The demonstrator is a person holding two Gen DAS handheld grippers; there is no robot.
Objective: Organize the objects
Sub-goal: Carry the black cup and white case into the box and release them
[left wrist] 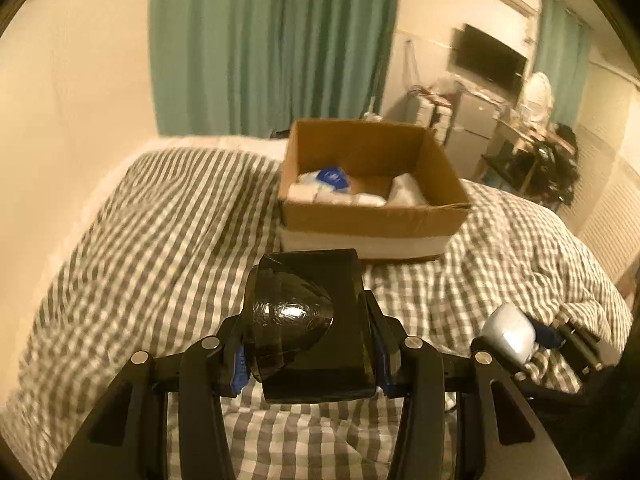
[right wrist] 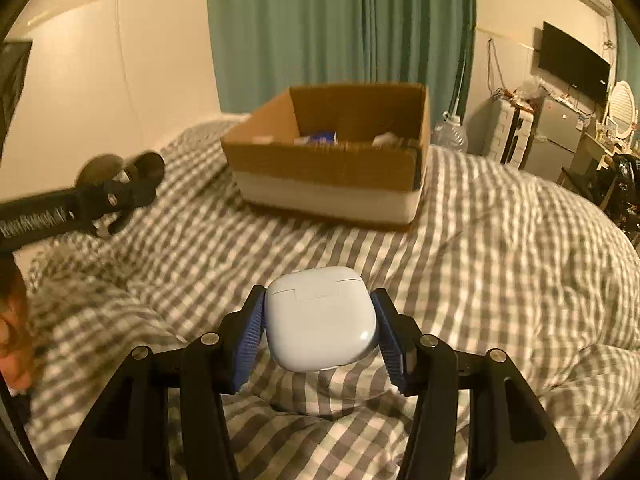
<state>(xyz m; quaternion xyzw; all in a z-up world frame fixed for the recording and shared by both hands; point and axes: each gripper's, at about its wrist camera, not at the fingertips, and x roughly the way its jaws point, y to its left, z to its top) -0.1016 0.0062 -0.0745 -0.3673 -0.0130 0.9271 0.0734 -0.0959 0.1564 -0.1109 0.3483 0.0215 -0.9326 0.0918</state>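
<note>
My left gripper [left wrist: 310, 364] is shut on a glossy black box with a domed front [left wrist: 312, 328], held above the checked duvet. My right gripper [right wrist: 320, 332] is shut on a white earbud case [right wrist: 320, 318], also above the duvet. An open cardboard box [left wrist: 372, 220] with a white lower band sits ahead on the bed and holds several white and blue items [left wrist: 332, 178]. The box also shows in the right wrist view [right wrist: 332, 168]. The right gripper with the white case shows at the lower right of the left wrist view [left wrist: 512, 334]. The left gripper shows blurred at the left of the right wrist view [right wrist: 116, 192].
The grey and white checked duvet [left wrist: 160, 240] covers the bed. A cream wall runs on the left and green curtains [left wrist: 272, 40] hang behind. A clear water jug [right wrist: 450, 130] stands behind the box. Shelves, a TV [left wrist: 490, 62] and clutter fill the right.
</note>
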